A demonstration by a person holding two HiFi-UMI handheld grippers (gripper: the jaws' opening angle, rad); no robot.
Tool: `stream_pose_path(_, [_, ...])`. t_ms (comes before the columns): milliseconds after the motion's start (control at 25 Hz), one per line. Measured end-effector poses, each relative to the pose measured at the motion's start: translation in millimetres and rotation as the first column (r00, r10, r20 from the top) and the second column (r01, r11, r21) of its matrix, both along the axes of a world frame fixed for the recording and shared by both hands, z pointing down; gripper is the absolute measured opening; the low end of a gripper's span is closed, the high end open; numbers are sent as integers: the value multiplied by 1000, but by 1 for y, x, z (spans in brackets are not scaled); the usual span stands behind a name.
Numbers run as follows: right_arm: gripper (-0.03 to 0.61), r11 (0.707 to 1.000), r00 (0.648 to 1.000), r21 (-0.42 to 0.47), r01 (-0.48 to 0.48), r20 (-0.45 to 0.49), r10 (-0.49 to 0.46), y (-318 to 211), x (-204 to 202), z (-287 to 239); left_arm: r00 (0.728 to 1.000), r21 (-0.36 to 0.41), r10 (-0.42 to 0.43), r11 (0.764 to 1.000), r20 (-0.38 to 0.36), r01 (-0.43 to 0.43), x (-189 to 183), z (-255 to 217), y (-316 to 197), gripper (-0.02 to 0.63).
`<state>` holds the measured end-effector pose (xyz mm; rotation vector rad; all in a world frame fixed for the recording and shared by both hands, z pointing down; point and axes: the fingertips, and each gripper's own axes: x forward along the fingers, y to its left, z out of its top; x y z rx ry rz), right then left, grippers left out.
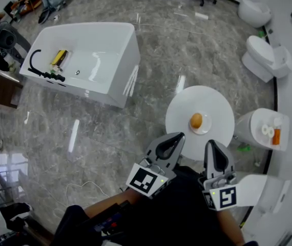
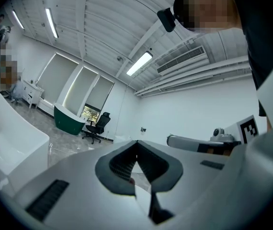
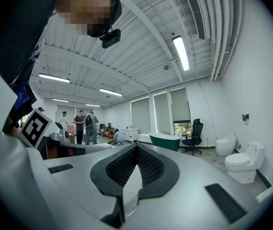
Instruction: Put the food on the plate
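We hold the left tool and the right tool shut and empty beside the round white surface. The food (a brownish lump) sits on the plate.

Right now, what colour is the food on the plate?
Orange-brown round food; shows best in head view.

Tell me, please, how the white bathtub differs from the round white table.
The bathtub is rectangular and hollow; the round table is a flat disc. The bathtub holds a yellow item; the table bears a plate with brown food. Both are white.
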<state>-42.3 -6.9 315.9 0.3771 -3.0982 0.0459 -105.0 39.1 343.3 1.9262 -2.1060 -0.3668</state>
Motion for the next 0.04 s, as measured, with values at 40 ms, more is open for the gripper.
stream_pose_path(40, [5, 1000, 1000, -3, 5, -1, -5, 1, -2, 0, 1000, 0, -1, 1000, -1, 1, -1, 1, 0, 2])
